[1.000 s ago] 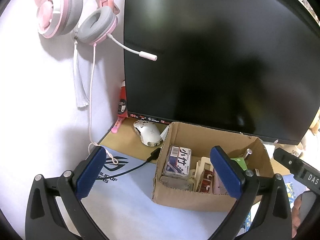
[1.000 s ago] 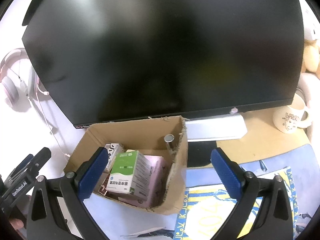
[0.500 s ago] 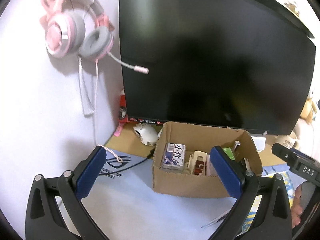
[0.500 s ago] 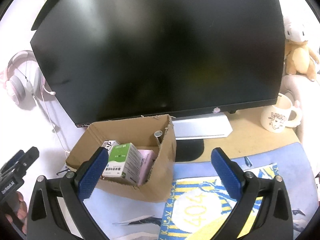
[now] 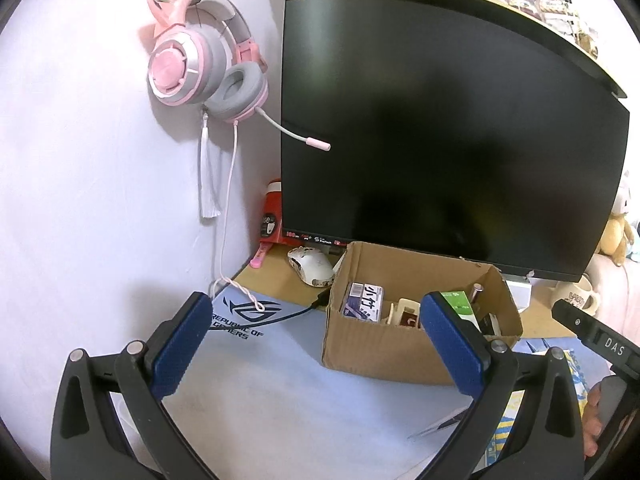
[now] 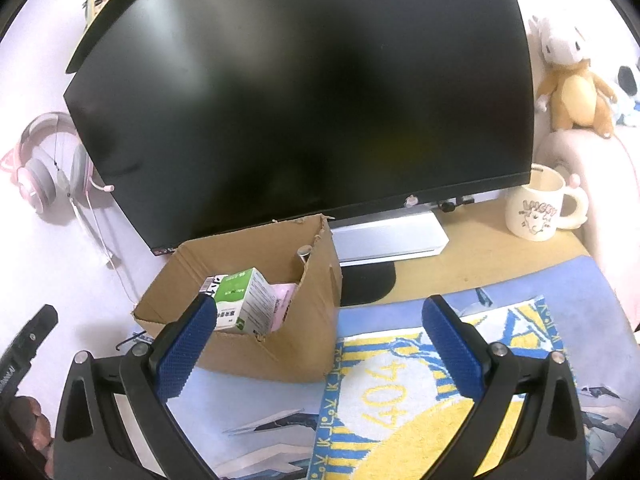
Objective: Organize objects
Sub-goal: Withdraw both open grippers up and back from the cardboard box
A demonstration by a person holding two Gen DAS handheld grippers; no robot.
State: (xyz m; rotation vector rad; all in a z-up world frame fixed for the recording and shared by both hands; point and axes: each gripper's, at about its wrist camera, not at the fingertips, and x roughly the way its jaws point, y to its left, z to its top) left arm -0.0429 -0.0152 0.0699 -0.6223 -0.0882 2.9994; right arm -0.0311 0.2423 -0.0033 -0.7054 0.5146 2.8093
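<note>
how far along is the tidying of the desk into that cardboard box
Done: the cardboard box already holds a green and white carton, a blue and white packet and other small items. In hand: nothing; the left claw and right claw are both open and empty. Possibly left: the mouse and mug stand outside the box.

A home gaming desk: monitor (image 5: pixel 448 140), pink cat-ear headset (image 5: pixel 200 64) on wall, plush toys (image 6: pixel 572 80), mug (image 6: pixel 536 208).
</note>
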